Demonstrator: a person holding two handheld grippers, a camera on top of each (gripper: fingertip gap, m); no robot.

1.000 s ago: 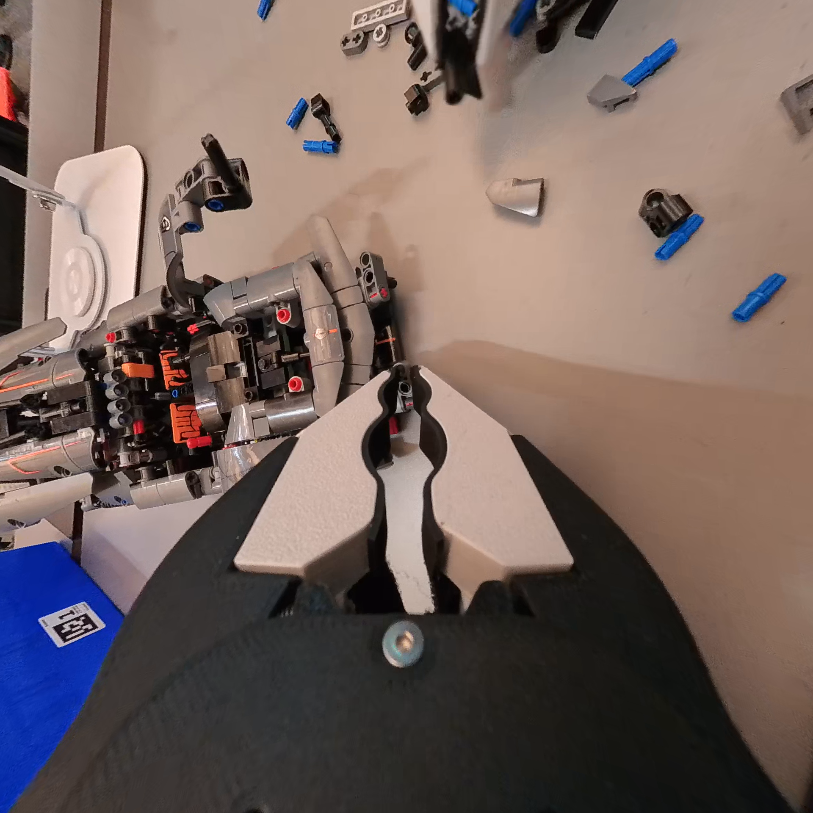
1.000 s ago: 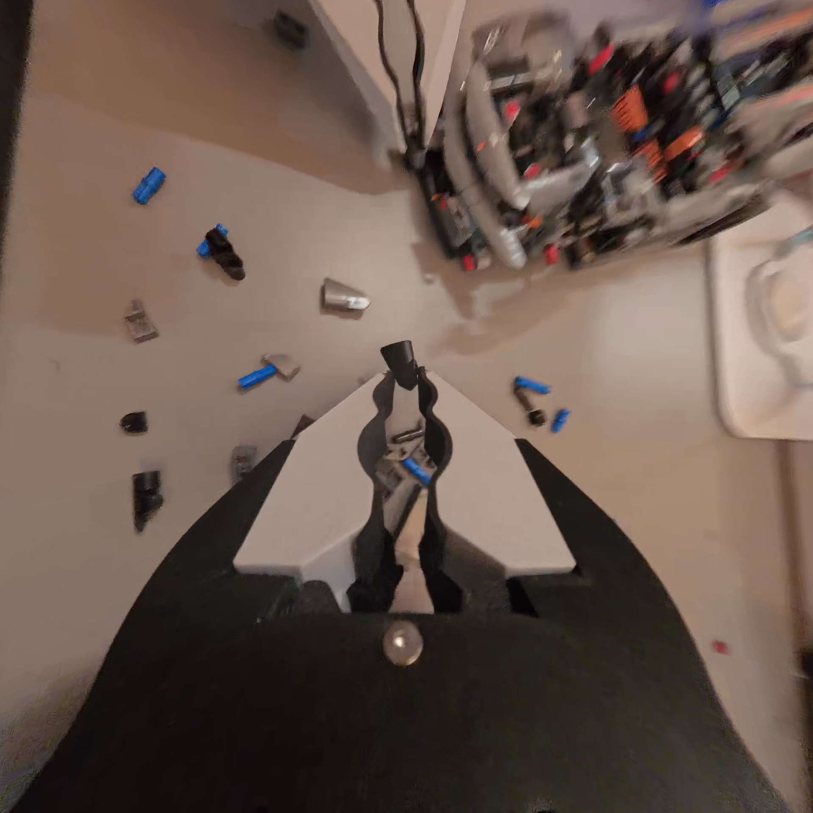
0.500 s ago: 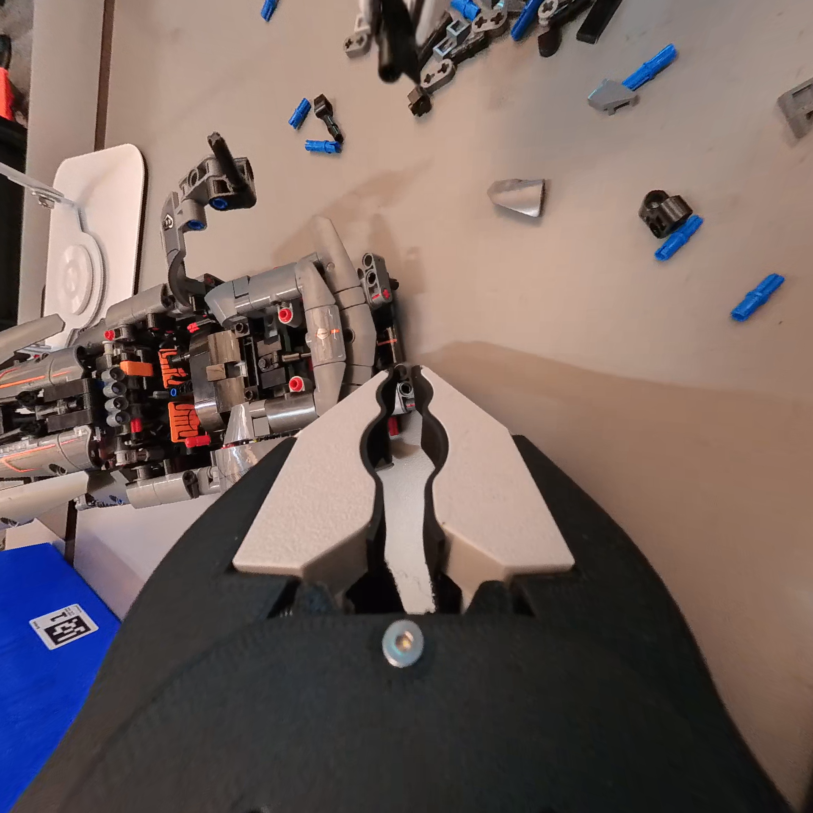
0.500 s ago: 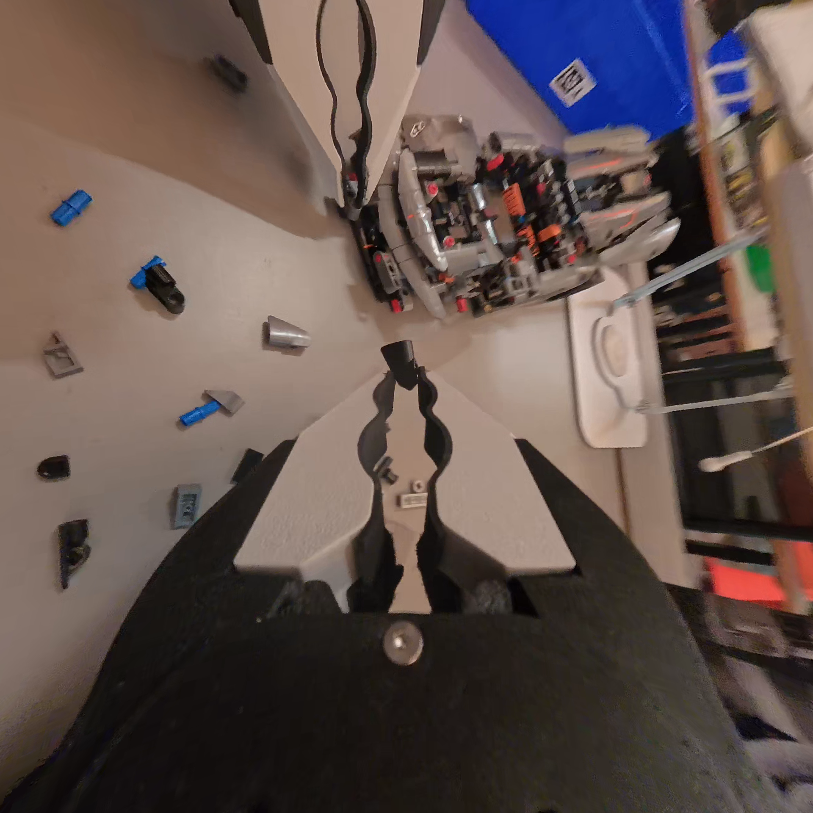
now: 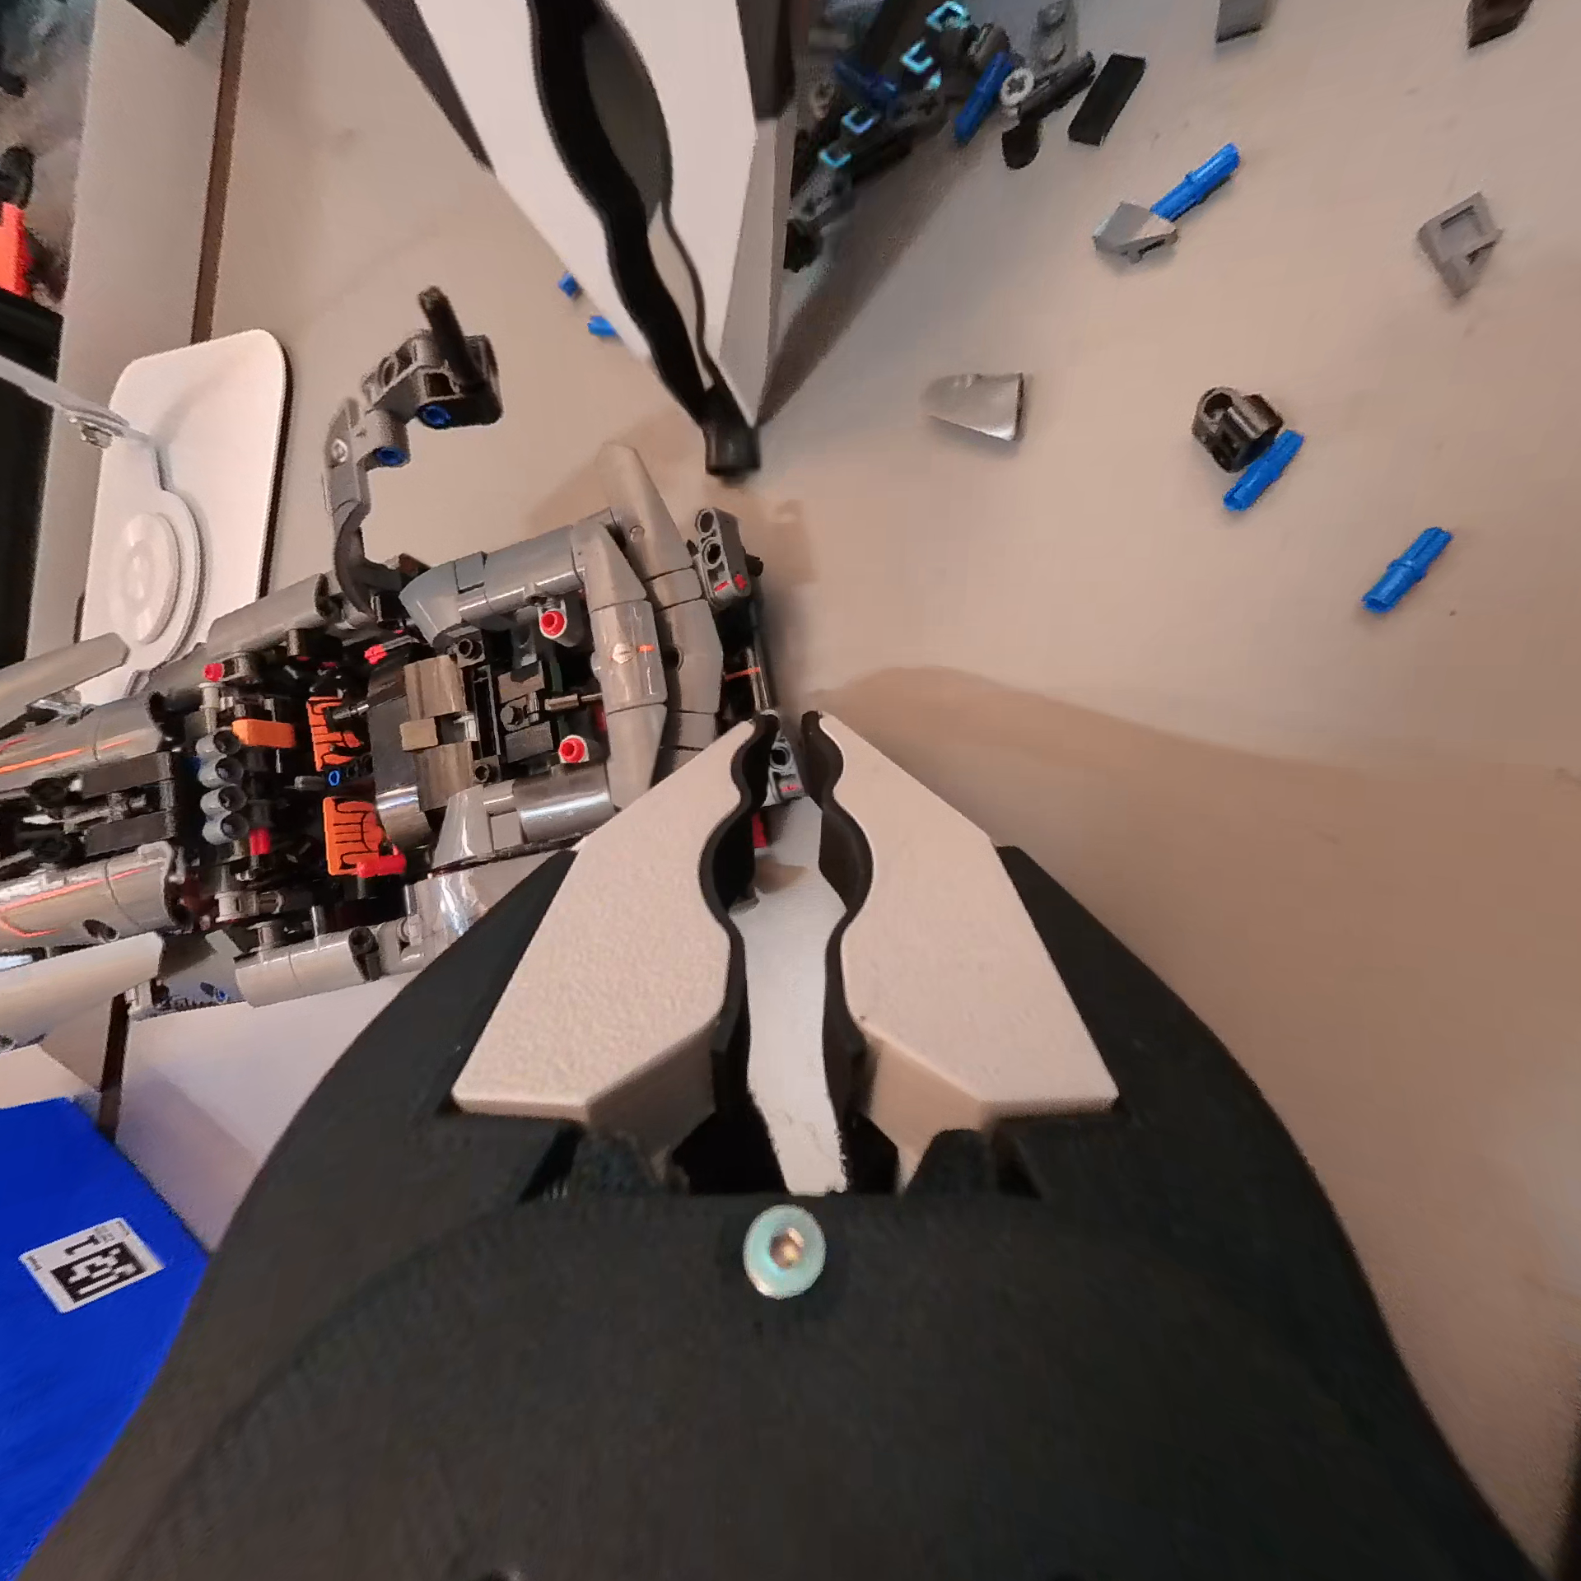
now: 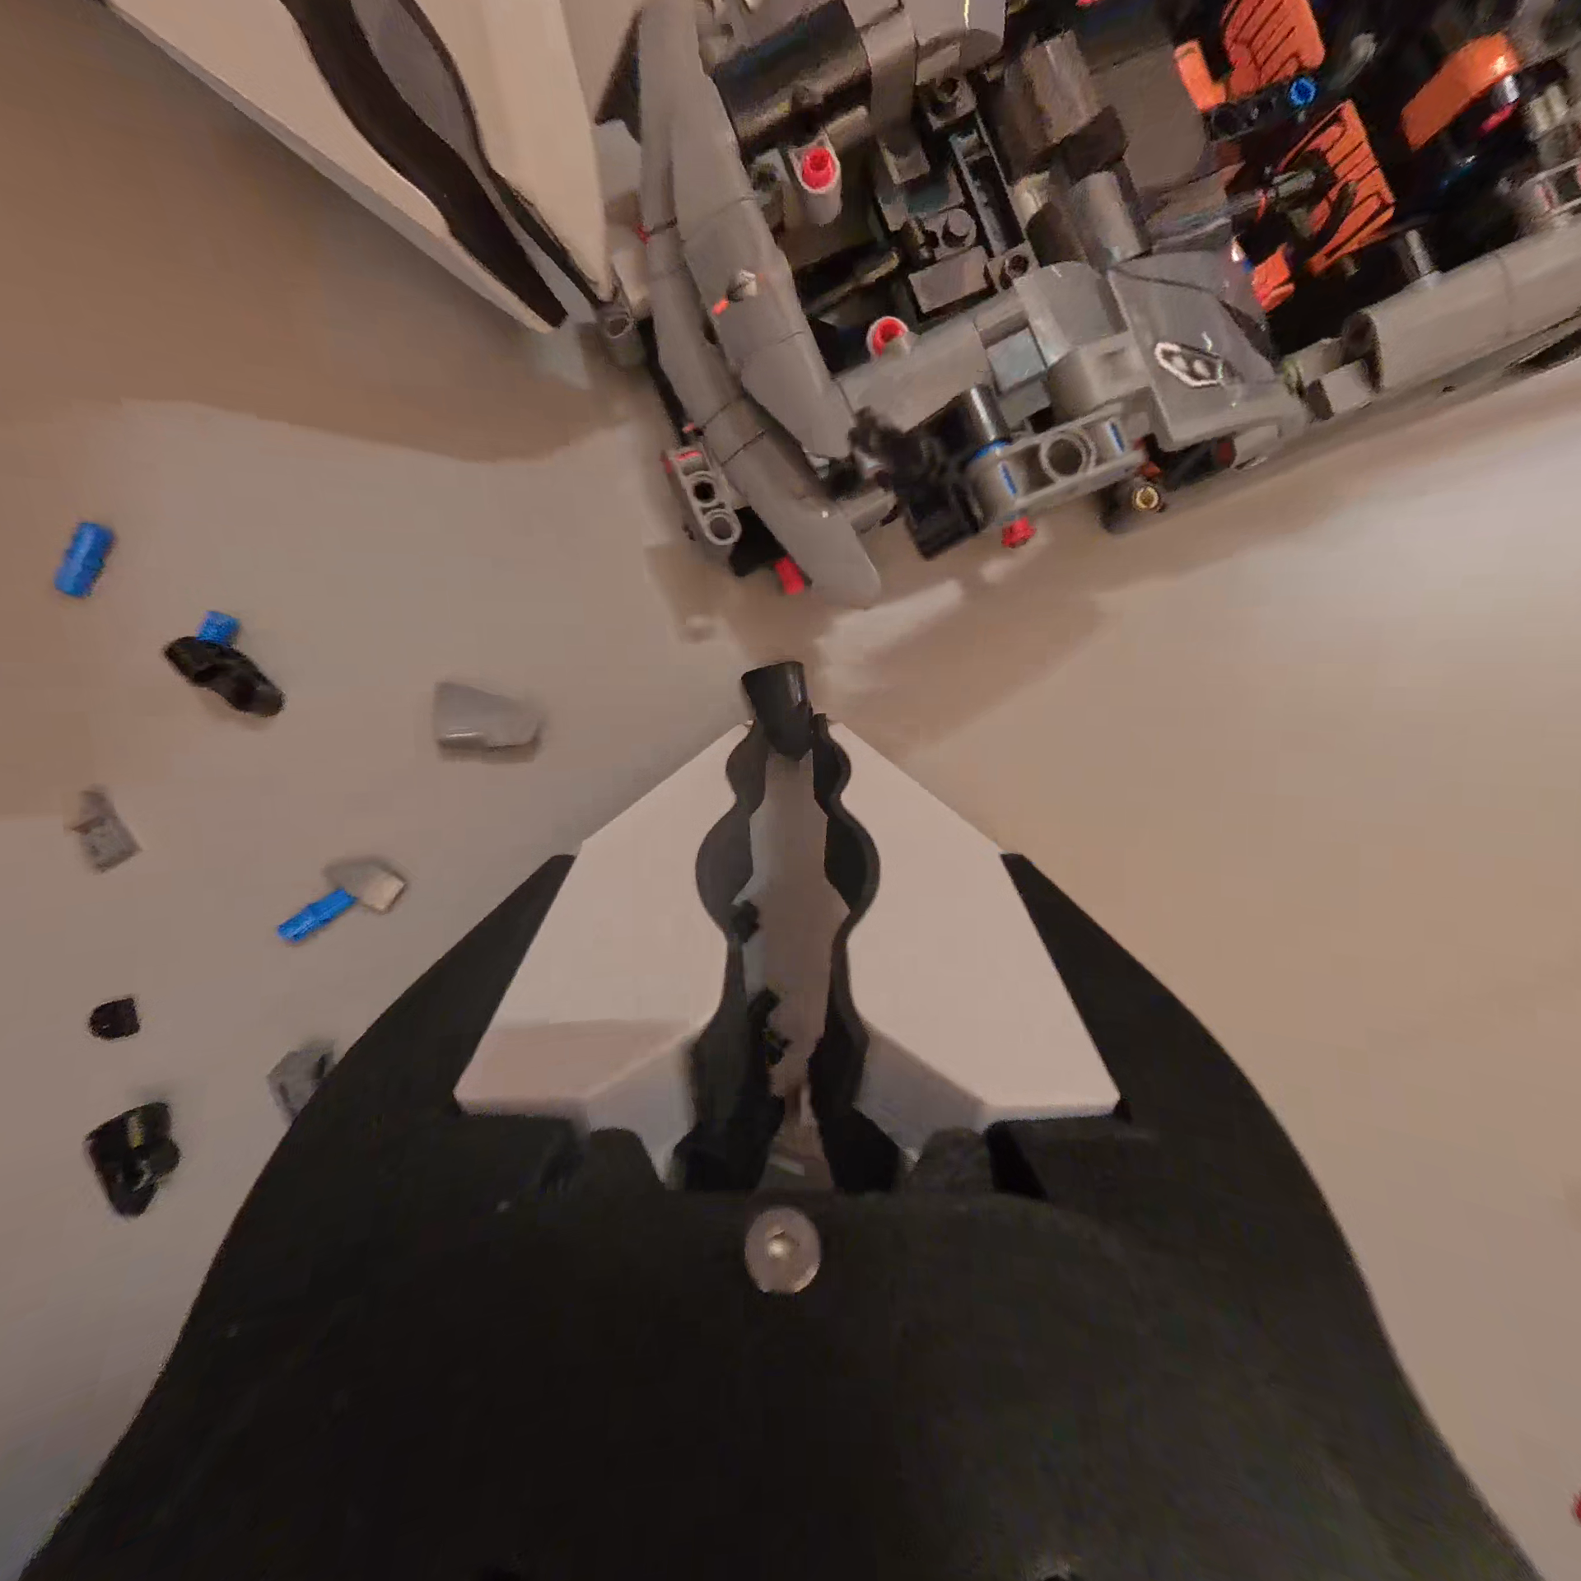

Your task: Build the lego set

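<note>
The grey, black and orange lego model [image 5: 513, 727] lies on the beige table at the left. My left gripper [image 5: 787, 731] is shut on a small grey connector [image 5: 783, 761] at the model's near end. My right gripper [image 6: 783, 736] is shut on a small black piece [image 6: 780, 697] that sticks out past its tips. It hovers just short of the model's curved grey end [image 6: 744, 359]. In the left wrist view the right gripper [image 5: 727, 411] comes down from the top with the black piece [image 5: 731, 445] close to the model. The left gripper [image 6: 599, 299] shows at the top left of the right wrist view.
Loose pieces lie to the right of the model: blue pins [image 5: 1403, 582], a grey slope [image 5: 975, 406], a black connector [image 5: 1232, 423] and a pile at the back [image 5: 924, 85]. A white stand [image 5: 171, 479] and a blue box [image 5: 68, 1283] lie at the left. Across from one pair of fingers to the other is roughly 9 cm. The right tips stand about 6 cm off the grey slope [image 5: 975, 406]. It turns up in the right wrist view [image 6: 484, 715] as well.
My right gripper has carried the black piece from the loose-piece pile toward the model's end. My left gripper has kept still on the model.
</note>
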